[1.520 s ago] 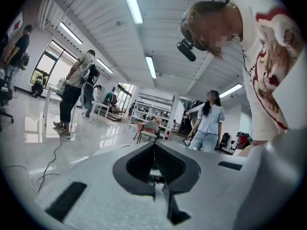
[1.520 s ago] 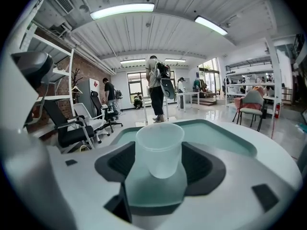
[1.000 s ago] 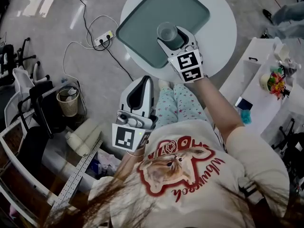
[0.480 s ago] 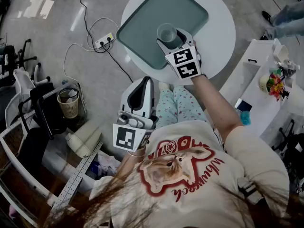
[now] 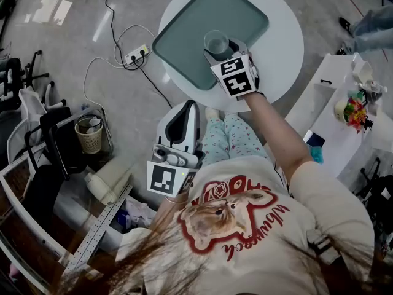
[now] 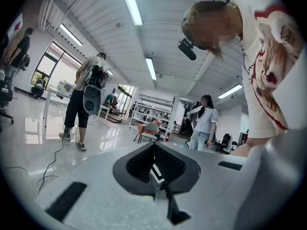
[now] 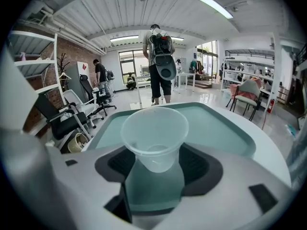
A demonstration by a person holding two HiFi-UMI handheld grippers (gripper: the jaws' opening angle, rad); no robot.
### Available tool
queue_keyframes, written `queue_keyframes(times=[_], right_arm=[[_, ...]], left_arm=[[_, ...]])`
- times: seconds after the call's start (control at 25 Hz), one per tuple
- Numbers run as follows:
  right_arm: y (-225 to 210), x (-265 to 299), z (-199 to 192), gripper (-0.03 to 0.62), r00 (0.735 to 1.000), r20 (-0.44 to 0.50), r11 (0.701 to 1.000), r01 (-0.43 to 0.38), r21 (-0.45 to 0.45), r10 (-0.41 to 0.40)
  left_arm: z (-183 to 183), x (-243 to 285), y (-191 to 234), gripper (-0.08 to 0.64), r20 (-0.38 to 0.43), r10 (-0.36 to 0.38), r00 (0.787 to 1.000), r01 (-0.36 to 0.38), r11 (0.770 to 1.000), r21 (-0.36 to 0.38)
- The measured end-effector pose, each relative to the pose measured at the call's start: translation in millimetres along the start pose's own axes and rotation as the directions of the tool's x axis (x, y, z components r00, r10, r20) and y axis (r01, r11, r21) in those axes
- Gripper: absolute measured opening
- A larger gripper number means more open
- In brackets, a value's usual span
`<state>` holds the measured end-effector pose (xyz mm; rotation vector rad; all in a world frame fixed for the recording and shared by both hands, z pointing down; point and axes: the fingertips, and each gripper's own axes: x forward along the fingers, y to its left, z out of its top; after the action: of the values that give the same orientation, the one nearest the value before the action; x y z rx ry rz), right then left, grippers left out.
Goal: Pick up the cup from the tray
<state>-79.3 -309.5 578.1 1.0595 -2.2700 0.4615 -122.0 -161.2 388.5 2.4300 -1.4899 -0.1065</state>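
The cup stands btwn the wide-apart jaws of the R gripper, on the tray. L gripper is closed, empty.

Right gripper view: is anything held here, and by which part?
The cup stands between the jaws of the right gripper, which flank its lower body; whether they actually clamp it cannot be told. The left gripper holds nothing.
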Motion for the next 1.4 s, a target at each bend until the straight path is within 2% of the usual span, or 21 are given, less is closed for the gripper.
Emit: queue_keyframes(times=[0.56,0.76,1.12,1.4], right_arm=[[-4,-6,10,0.273,1.0,-0.009,1.0,0.027,-0.01,-0.027],[-6,-17,15,0.273,0.999,-0.007,0.999,0.04,0.036,-0.04],[-7,-38,21,0.273,0.999,-0.006,0.997,0.05,0.059,-0.05],[-6,-61,34,0.273,0.998,0.028,0.997,0.06,0.041,-0.061]], left_arm=[[2,-3,1,0.014,0.006,-0.008,1.0,0.008,1.0,-0.001],[1,3,-6,0.014,0.001,-0.029,1.0,0.029,1.0,-0.009],[0,6,-11,0.014,0.003,-0.048,0.999,0.047,0.999,0.018],[1,9,-14,0.014,0.013,-0.06,0.998,0.06,0.997,0.049]])
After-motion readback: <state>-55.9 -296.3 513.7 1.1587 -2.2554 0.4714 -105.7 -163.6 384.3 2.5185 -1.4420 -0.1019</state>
